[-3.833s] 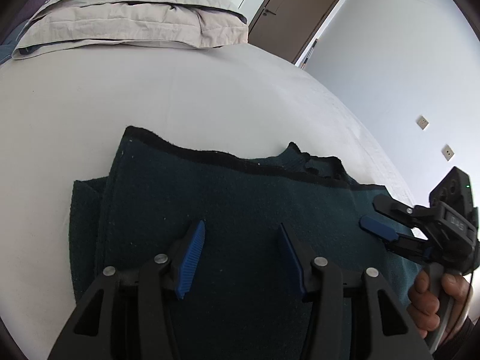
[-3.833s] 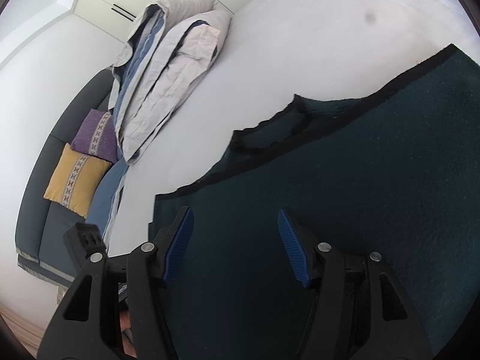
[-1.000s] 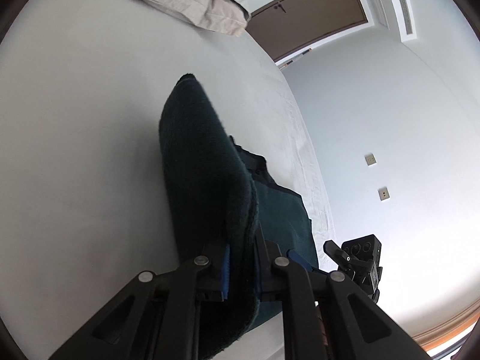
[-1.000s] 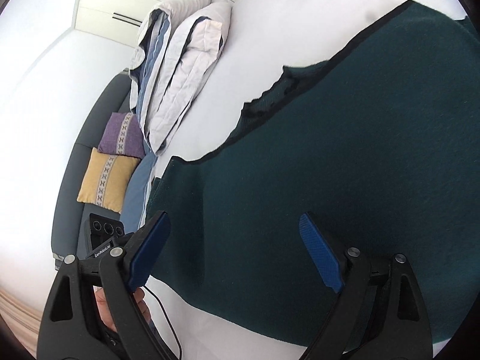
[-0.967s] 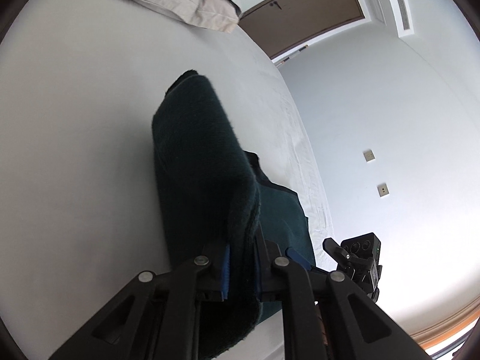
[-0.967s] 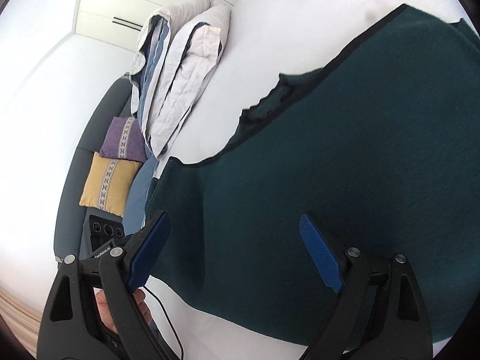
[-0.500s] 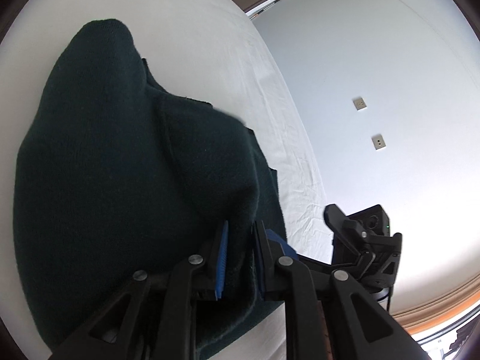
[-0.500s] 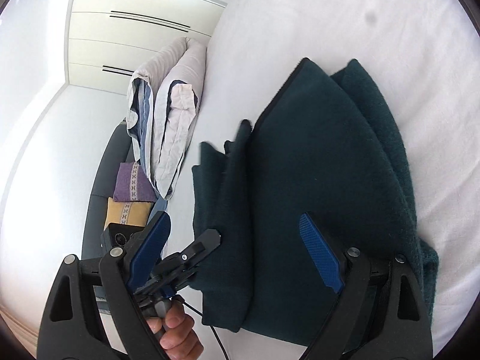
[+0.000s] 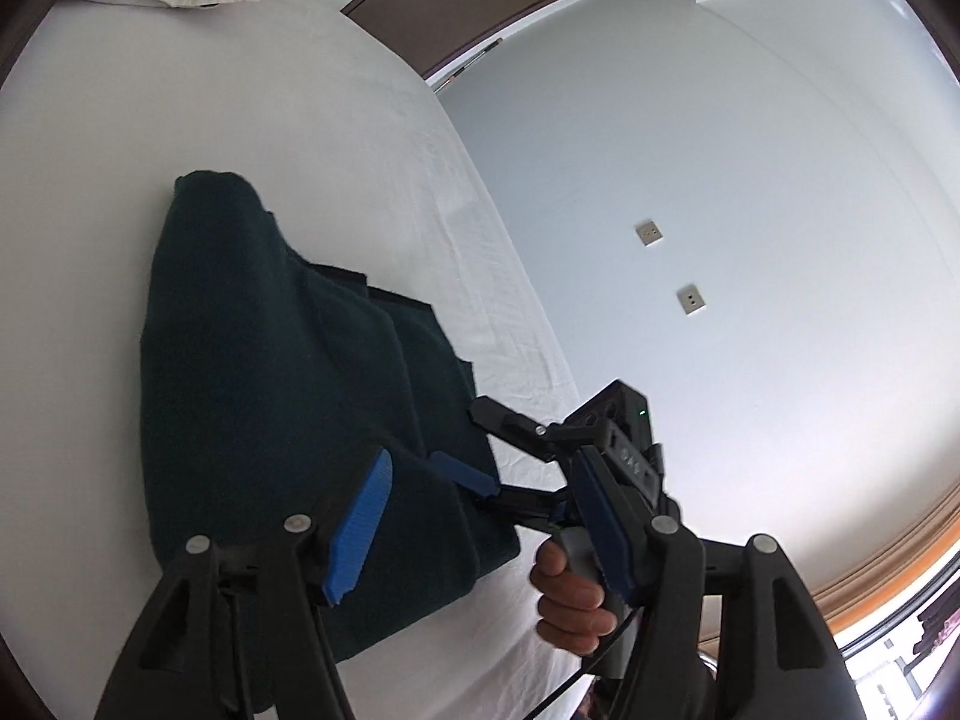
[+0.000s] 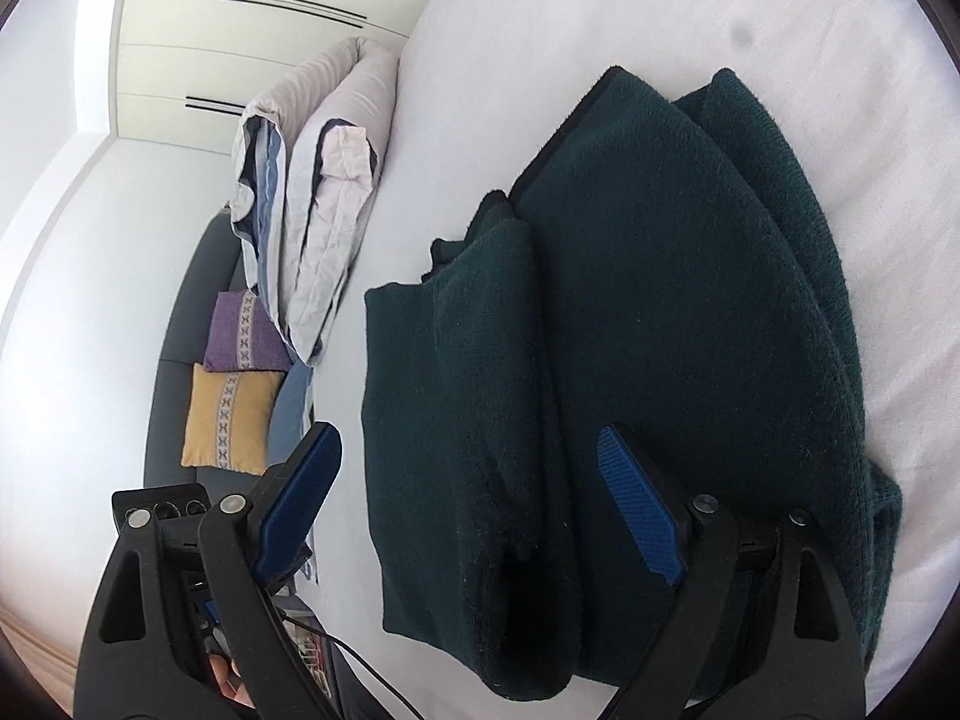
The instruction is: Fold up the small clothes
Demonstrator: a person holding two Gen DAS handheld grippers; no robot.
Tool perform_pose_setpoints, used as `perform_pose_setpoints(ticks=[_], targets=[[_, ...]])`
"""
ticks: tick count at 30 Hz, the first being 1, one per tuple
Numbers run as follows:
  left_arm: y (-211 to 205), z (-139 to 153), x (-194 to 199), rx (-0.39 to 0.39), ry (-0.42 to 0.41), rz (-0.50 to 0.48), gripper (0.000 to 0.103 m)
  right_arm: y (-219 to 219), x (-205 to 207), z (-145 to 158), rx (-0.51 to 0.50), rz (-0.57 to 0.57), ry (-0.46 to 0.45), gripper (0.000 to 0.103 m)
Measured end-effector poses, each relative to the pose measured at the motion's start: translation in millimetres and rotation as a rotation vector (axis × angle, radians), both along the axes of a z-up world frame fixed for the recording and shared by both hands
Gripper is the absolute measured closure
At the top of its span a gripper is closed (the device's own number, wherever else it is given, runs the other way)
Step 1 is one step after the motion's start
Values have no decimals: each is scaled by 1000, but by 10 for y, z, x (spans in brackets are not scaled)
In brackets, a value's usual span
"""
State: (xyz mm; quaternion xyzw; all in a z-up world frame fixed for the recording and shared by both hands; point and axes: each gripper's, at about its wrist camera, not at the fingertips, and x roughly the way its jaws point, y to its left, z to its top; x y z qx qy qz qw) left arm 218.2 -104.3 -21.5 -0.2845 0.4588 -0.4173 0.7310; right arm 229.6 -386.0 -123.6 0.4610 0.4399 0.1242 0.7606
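Note:
A dark green knitted garment [image 9: 270,372] lies folded over itself on the white bed [image 9: 180,120]. My left gripper [image 9: 480,531] hovers at the garment's near right corner. Its jaws are opening, and the cloth's folded edge lies loose between the blue pads [image 9: 360,528], which do not press on it. My right gripper [image 9: 474,441] is just beyond that corner, held by a hand [image 9: 570,594]. In the right wrist view the right gripper [image 10: 468,504] stands open above the garment [image 10: 660,300], with nothing gripped. The left gripper's black body [image 10: 162,504] shows low at the left.
Folded bedding and pillows [image 10: 318,180] lie at the head of the bed. A grey sofa holds a purple cushion [image 10: 240,336] and a yellow cushion [image 10: 228,426]. A brown door [image 9: 480,0] and a grey wall with sockets [image 9: 648,234] stand beyond the bed's far edge.
The left gripper carried the garment's edge across to the right, laid it over the rest, and its jaws came apart off the cloth. The right gripper stayed open and shifted a little.

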Motion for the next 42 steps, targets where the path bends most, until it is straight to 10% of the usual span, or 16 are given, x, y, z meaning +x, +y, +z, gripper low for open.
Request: perform_pose_setpoints(ticks=[18, 24, 42], targets=[[175, -624, -207, 49, 31, 52, 45, 435, 285, -192, -51, 139, 151, 38], [161, -687, -216, 44, 40, 43, 47, 413, 353, -212, -93, 126, 165, 83], [-271, -378, -167, 72, -2, 24, 45, 407, 323, 425, -421, 205, 84, 89]])
